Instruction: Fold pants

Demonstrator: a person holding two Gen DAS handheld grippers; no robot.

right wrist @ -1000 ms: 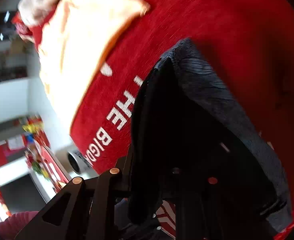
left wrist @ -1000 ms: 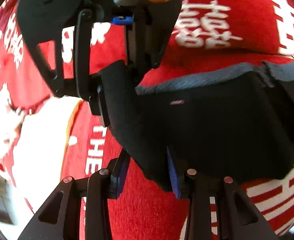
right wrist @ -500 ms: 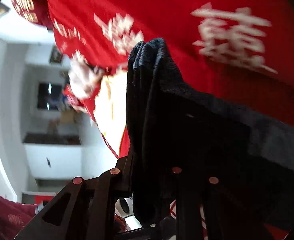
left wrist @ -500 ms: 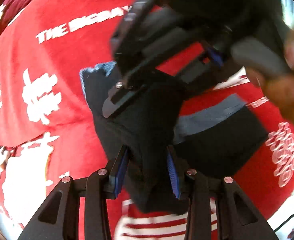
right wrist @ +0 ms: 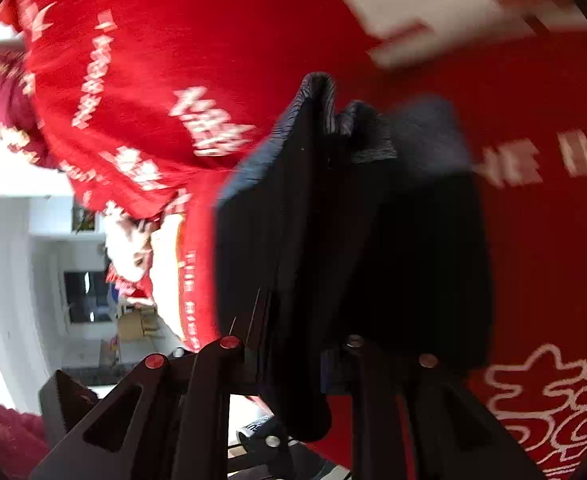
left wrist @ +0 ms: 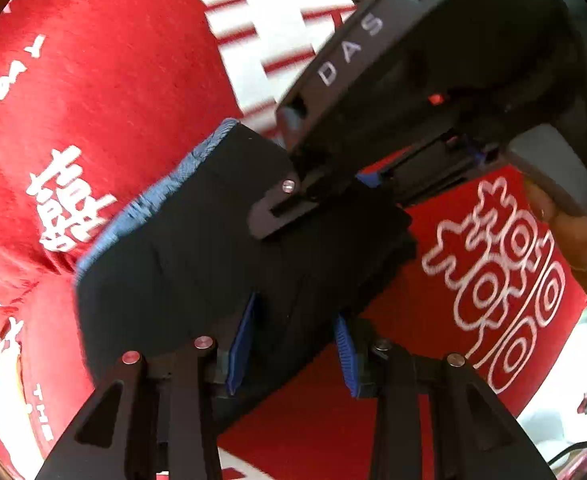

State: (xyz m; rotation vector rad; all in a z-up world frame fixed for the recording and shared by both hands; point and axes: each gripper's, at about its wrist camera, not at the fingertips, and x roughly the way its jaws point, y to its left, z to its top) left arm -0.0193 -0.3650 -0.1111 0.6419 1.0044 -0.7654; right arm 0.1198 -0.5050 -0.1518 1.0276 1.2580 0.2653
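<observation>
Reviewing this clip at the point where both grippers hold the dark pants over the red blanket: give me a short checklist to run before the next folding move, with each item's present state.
1. Left gripper closed on the pants: ok, cloth sits between its blue pads.
2. Right gripper closed on the pants: ok, bunched cloth fills its jaws.
3. Pants lifted off the red blanket: cannot tell; the cloth hangs from both grippers, but its lower end is hidden.
4. Layers lined up evenly: not ok; the grey-blue waistband shows bunched folds in the right wrist view.
5. Grippers clear of each other: ok in the left wrist view, though close.
</observation>
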